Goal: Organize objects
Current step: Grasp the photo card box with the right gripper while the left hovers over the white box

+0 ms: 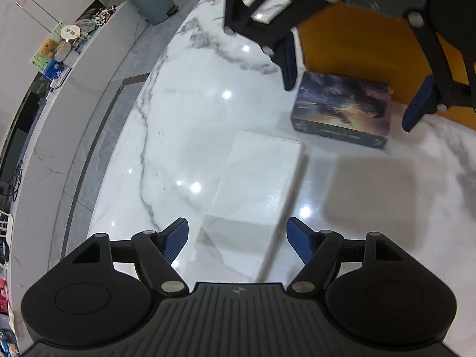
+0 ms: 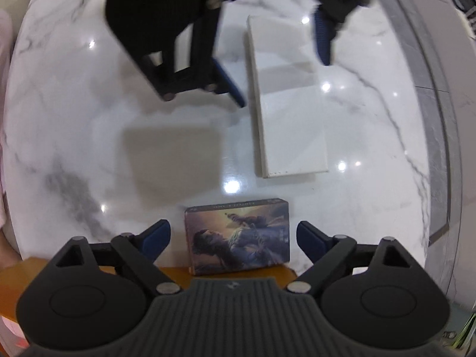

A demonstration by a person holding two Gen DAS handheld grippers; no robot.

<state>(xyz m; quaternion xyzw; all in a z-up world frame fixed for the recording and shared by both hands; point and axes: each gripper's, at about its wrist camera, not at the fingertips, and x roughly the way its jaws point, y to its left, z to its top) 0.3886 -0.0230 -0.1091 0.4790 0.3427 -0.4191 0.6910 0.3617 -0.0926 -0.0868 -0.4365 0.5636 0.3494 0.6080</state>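
A long white box [image 1: 255, 190] lies flat on the white marble table [image 1: 184, 125]. My left gripper [image 1: 237, 239] is open above its near end, one finger on each side, not touching it. A small box with a dark painted picture [image 2: 238, 235] lies near the table's edge. My right gripper [image 2: 233, 238] is open around it, fingers on both sides, apart from it. The picture box [image 1: 342, 110] and the right gripper [image 1: 351, 101] show in the left wrist view. The white box [image 2: 288, 104] and the left gripper [image 2: 282, 71] show in the right wrist view.
An orange surface [image 1: 357, 47] lies beyond the picture box, past the table edge. A grey bin [image 1: 151, 0] and a plant stand on the floor beyond the table. A low cabinet [image 1: 59, 50] on the left carries toys and small items.
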